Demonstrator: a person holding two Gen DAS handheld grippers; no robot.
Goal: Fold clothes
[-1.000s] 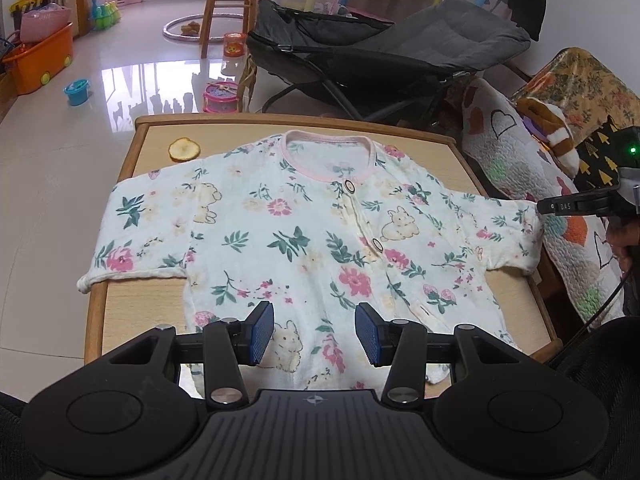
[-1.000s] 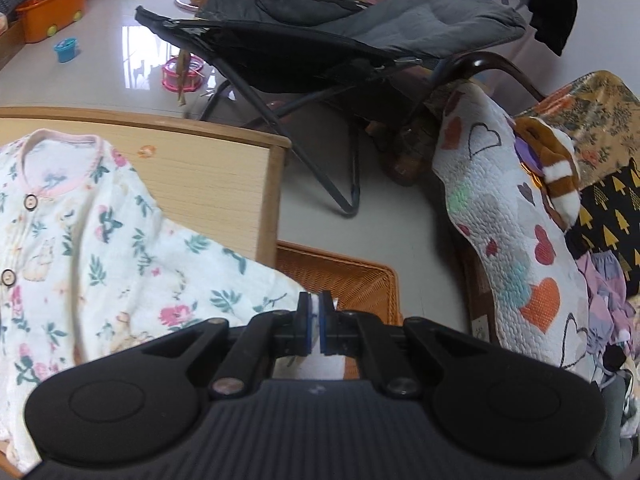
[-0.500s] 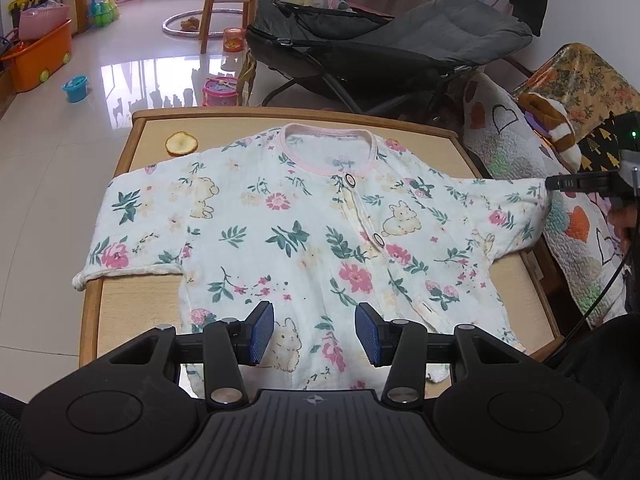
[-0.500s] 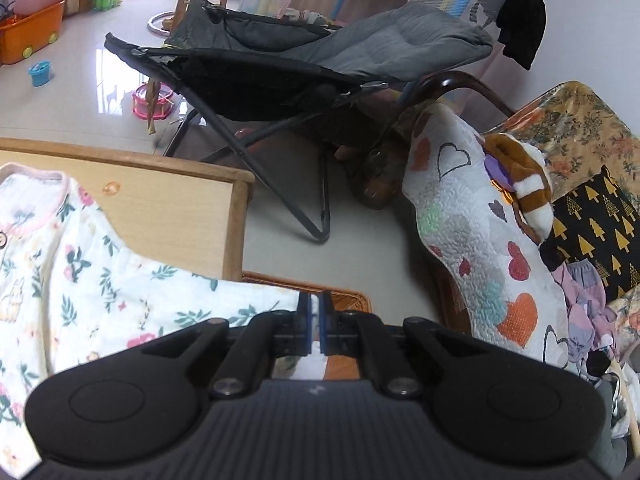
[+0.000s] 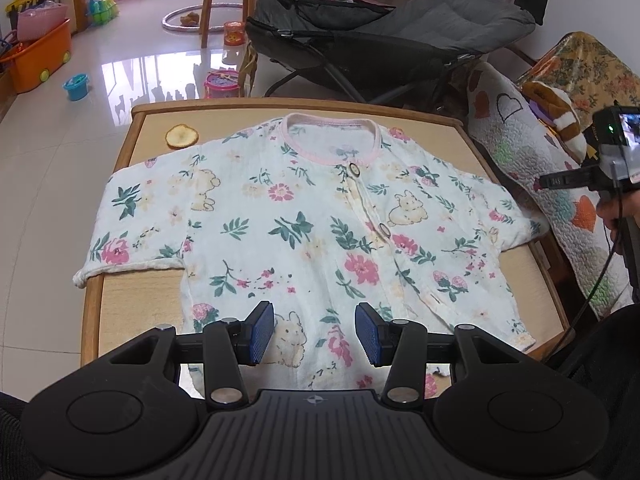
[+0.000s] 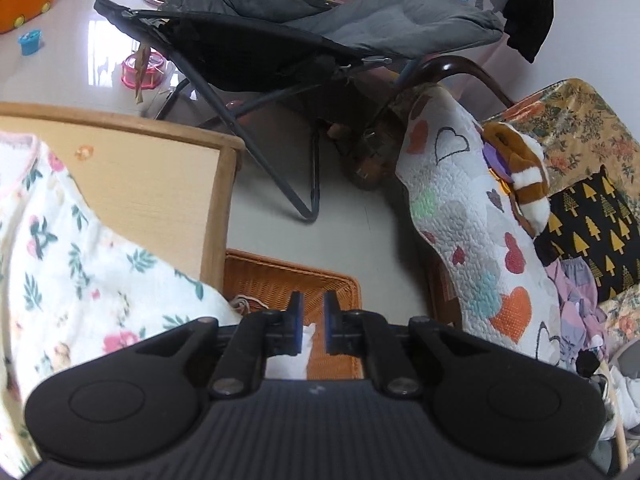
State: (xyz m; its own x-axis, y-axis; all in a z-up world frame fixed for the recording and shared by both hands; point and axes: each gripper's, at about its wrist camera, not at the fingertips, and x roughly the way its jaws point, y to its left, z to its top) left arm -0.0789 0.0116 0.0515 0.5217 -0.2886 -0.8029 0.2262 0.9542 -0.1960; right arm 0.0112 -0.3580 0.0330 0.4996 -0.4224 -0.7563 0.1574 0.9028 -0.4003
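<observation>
Wooden table [image 5: 132, 296], floral shirt [image 5: 304, 236] flat, left tongs [image 5: 315, 338] apart, right tongs [image 6: 311, 325] opening, empty.

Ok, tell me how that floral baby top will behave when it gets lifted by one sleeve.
The floral baby top looks thin and crinkled, so it will probably hang limp and light. Its sleeves already droop past the table edge, so expect it to slide easily.

Soft daylight, white glare on the glossy floor tiles [image 5: 132, 76], strong fisheye bending at edges, right wrist view slightly blurred
</observation>
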